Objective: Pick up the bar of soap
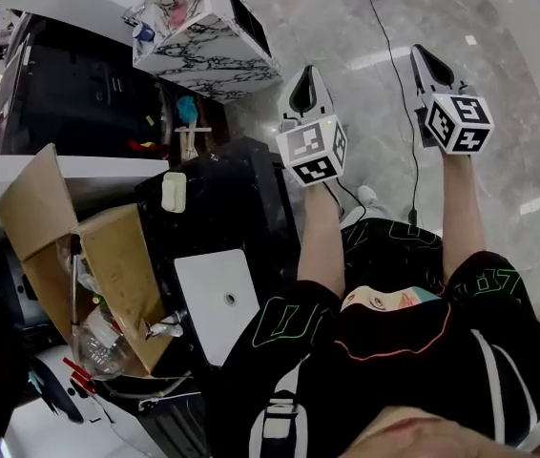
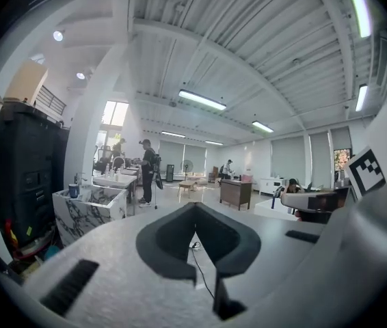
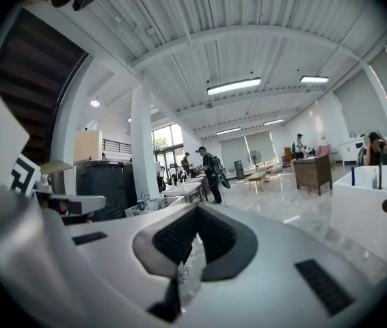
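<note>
A pale cream bar of soap (image 1: 174, 192) lies on the black counter (image 1: 241, 208) at the left of the head view. My left gripper (image 1: 306, 72) hangs over the grey floor, to the right of the soap and well apart from it. It is shut and holds nothing. My right gripper (image 1: 423, 53) is further right, also shut and holding nothing. In the left gripper view, the left gripper (image 2: 195, 206) points level across the room with its jaws together. The right gripper (image 3: 197, 207) does the same in its own view. Neither gripper view shows the soap.
A white basin (image 1: 220, 299) is set in the black counter near me. An open cardboard box (image 1: 117, 256) with plastic bottles stands left of it. A marble sink block (image 1: 208, 41) stands ahead on the floor. A black cable (image 1: 394, 74) crosses the floor. People (image 2: 147, 169) stand far off.
</note>
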`<state>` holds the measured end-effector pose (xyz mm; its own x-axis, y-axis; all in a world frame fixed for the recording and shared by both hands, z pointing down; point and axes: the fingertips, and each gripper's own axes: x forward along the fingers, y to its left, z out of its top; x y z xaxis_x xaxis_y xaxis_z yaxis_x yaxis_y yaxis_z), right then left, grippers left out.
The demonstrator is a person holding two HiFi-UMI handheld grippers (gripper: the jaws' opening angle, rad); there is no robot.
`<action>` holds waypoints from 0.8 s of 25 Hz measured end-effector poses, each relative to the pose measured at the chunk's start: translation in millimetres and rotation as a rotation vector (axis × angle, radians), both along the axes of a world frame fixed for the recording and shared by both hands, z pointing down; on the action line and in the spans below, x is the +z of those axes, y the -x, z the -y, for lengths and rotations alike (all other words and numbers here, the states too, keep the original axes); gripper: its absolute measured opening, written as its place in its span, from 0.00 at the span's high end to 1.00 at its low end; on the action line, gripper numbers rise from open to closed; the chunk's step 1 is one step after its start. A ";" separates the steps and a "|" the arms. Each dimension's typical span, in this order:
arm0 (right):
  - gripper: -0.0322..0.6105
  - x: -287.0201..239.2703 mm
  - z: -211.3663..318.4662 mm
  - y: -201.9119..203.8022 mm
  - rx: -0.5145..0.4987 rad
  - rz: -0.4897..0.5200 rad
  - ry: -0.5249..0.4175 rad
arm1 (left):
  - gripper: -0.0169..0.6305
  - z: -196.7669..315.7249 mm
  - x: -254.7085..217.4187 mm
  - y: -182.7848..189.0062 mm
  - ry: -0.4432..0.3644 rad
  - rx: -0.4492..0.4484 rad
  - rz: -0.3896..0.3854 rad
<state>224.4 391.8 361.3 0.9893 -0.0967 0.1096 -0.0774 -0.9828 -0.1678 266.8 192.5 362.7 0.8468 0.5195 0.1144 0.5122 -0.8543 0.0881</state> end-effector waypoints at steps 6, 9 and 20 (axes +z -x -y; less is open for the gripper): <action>0.94 -5.4 49.8 -61.8 -0.076 -0.002 0.066 | 0.96 47.7 16.9 -47.2 0.079 -0.075 0.020; 0.94 -15.5 68.1 -80.5 -0.106 0.002 0.099 | 0.96 70.8 18.1 -60.3 0.121 -0.119 0.023; 0.94 -40.3 182.6 -127.3 -0.336 -0.033 0.190 | 0.96 195.3 5.2 -69.5 0.223 -0.364 -0.026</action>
<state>351.8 209.2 321.0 0.9093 -0.3968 0.1253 -0.4025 -0.9151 0.0232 336.3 -2.8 368.0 0.9806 0.1959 0.0090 0.1855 -0.9413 0.2820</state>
